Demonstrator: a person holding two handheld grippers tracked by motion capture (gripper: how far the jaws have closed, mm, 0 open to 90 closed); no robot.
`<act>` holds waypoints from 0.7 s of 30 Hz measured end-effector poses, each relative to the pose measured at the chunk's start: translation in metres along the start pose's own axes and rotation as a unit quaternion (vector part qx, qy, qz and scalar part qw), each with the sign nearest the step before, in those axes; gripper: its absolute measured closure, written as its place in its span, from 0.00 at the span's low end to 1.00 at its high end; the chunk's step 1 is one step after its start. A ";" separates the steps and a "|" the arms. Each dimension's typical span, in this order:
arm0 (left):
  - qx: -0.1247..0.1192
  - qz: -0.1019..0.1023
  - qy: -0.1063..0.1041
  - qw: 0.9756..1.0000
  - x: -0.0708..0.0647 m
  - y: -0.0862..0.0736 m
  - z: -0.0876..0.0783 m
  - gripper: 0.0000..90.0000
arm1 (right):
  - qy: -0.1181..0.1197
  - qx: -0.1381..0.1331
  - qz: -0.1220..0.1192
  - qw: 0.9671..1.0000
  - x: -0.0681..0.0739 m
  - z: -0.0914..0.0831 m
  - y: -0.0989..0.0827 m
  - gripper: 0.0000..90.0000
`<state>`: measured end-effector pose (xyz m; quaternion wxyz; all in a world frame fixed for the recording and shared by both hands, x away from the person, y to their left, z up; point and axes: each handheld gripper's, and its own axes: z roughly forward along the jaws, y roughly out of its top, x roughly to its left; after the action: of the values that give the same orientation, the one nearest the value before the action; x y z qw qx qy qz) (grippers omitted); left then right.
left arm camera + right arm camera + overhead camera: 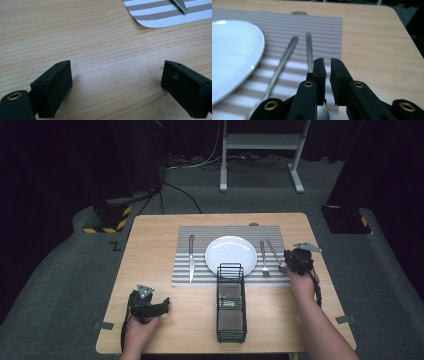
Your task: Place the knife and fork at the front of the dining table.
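Right tool (327, 75) hovers with jaws nearly closed on nothing; the slim steel spoon (309, 50) lies just beneath its tips on the striped grey placemat (322, 30); left tool (116, 85) gapes wide over bare wooden counter (100, 50).

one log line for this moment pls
left gripper: open, idle over bare table | right gripper: near-shut, nothing between jaws, over spoon on placemat right of plate

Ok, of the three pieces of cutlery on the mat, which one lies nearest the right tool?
The spoon, outermost on the plate's right side. The right tool sits at its bowl end. The fork lies between the spoon and the plate; the knife lies beyond the plate.
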<state>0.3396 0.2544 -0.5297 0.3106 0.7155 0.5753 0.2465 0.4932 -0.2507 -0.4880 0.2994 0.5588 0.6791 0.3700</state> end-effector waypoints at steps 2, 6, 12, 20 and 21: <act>0.000 0.000 0.000 1.000 0.000 0.000 0.000 0.11 | -0.003 0.010 0.000 1.000 -0.004 -0.005 -0.010 0.91; 0.000 0.000 0.000 1.000 0.000 0.000 0.000 0.11 | -0.014 0.023 -0.008 1.000 -0.009 -0.008 -0.022 0.91; 0.000 0.000 -0.001 1.000 0.000 0.000 0.000 0.11 | -0.026 0.053 -0.024 0.998 -0.012 0.000 -0.029 0.92; 0.000 0.000 -0.001 1.000 0.000 0.000 0.000 0.11 | -0.013 0.055 -0.040 0.998 -0.003 -0.004 -0.034 0.92; 0.000 0.000 -0.001 1.000 0.000 0.000 0.000 0.11 | -0.011 0.055 -0.043 0.998 -0.001 -0.006 -0.035 0.92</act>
<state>0.3396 0.2545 -0.5298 0.3110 0.7155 0.5752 0.2460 0.4701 -0.2563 -0.5142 0.2915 0.5487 0.7184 0.3128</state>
